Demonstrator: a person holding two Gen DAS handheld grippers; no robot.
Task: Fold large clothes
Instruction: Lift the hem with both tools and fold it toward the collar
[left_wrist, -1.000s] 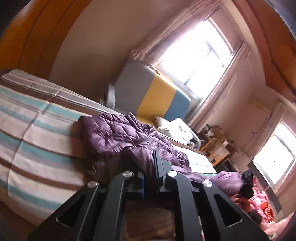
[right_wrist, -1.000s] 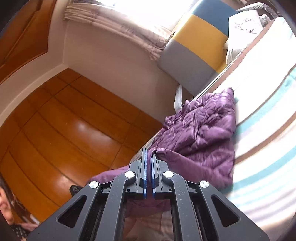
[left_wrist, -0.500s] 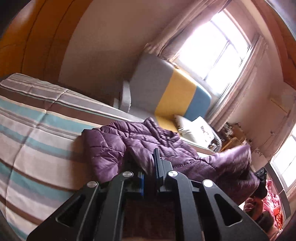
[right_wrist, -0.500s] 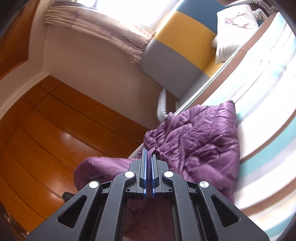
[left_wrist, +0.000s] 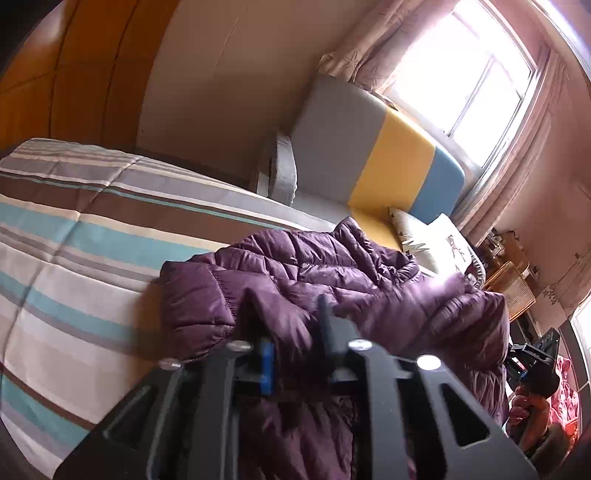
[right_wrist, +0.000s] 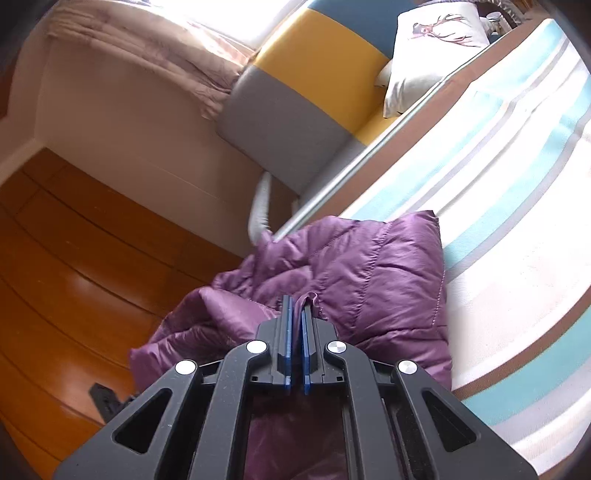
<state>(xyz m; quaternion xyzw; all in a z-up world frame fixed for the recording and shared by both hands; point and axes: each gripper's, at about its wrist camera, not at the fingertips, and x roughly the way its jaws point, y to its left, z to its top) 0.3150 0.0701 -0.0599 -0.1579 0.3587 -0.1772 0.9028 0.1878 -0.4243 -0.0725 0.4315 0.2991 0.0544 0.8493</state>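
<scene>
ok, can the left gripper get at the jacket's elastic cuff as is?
Probably yes. The left gripper has just been opening its jaws, jacket fabric between them; the cuff lies uncovered on the striped bedspread right beside one finger, nothing in between.

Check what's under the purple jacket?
The purple jacket lies on the striped bedcover, which shows all around it. Whatever sits directly beneath the jacket is covered.

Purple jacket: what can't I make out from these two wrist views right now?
- Left wrist: whether the left gripper still pinches the purple jacket; jaws just opening, motion-blurred, fabric between them.
- Right wrist: the jacket's lower part, hidden behind the right gripper.
- Both: sleeves and collar, lost in folds.
- Bed: cut off by the frame edge.
</scene>
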